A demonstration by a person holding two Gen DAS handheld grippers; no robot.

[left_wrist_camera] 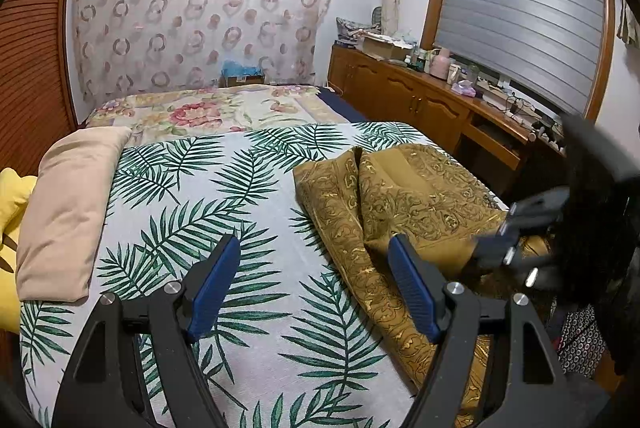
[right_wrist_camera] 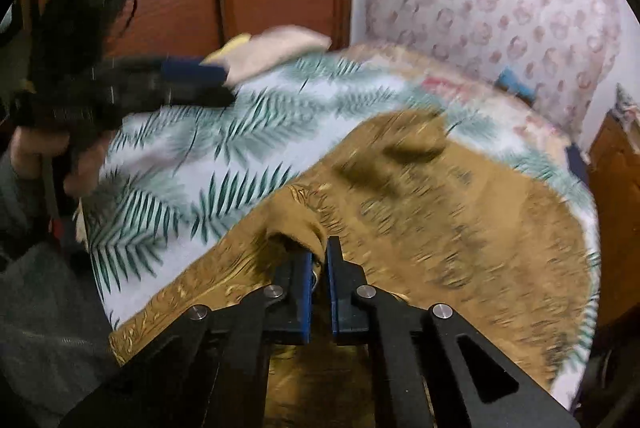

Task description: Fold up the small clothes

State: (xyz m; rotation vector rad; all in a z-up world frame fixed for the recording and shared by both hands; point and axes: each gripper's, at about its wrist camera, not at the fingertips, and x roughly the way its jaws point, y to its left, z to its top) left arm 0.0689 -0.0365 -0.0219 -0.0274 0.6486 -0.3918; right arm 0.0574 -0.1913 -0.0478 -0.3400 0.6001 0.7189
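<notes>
Covering the right half of the leaf-print bed, the gold patterned cloth runs lengthwise away from the person. The right gripper pinches its near edge closed; the left gripper hangs open and empty, the cloth just to its right.

A bed is filling the room, wearing a white cover printed with green palm fronds, with a floral spread lying beyond it toward the far edge. A beige pillow is resting along the bed's left edge, a yellow one peeking out beside it. A sheer curtain with ring patterns is hanging across the far wall. A slatted wooden door is standing at left. At right, a low wooden cabinet is carrying clutter beneath a wood-framed window with its grey shutter down.
</notes>
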